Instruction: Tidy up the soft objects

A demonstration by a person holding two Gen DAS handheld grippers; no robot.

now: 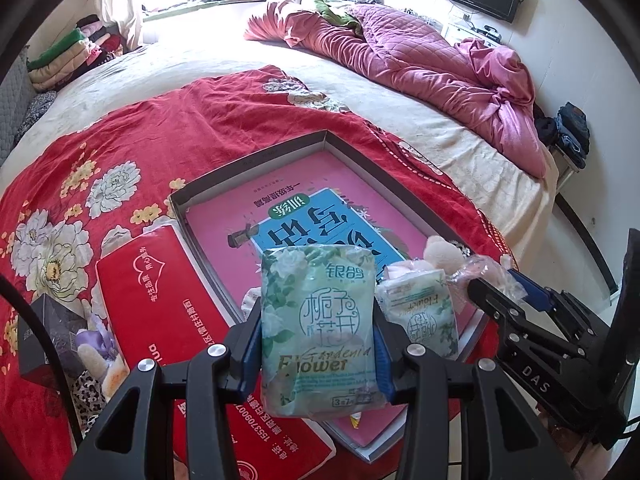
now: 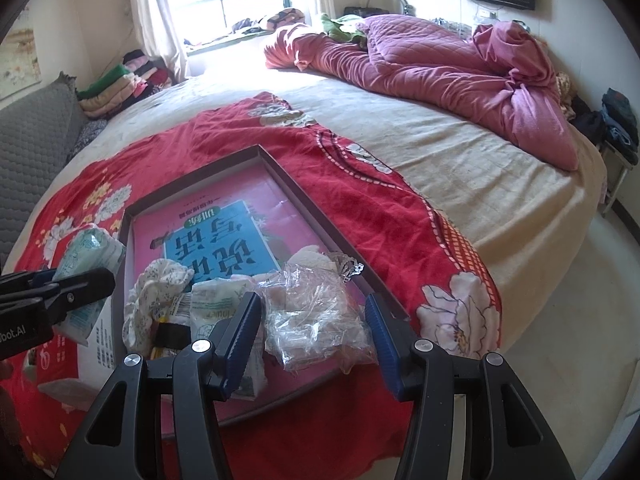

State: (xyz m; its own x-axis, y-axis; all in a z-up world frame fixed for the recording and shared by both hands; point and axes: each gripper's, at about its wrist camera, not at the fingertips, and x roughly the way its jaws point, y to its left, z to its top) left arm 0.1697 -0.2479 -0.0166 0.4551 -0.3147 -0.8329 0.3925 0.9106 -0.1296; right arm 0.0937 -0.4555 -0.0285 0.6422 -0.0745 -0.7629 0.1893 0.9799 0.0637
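Left hand-held gripper (image 1: 318,344) clamped on green tissue pack (image 1: 320,320), lower centre, above shallow box's (image 1: 256,162) near-left edge. Right hand-held gripper (image 2: 312,336) wide open, straddling crinkled clear plastic bag (image 2: 316,320) inside box. Red floral blanket (image 2: 360,208) bare toward upper right.

- The tissue pack (image 1: 320,320) you held was pale green with white flowers and dark green lettering.
- Your gripper pads (image 2: 240,344) were blue on black arms.
- The bedspread (image 1: 120,140) was red with white and yellow peonies.
- The tray (image 2: 280,168) had a dark grey rim.
- The book (image 2: 224,236) inside was pink with a blue panel.
- The quilt (image 2: 440,68) was quilted rose-pink.
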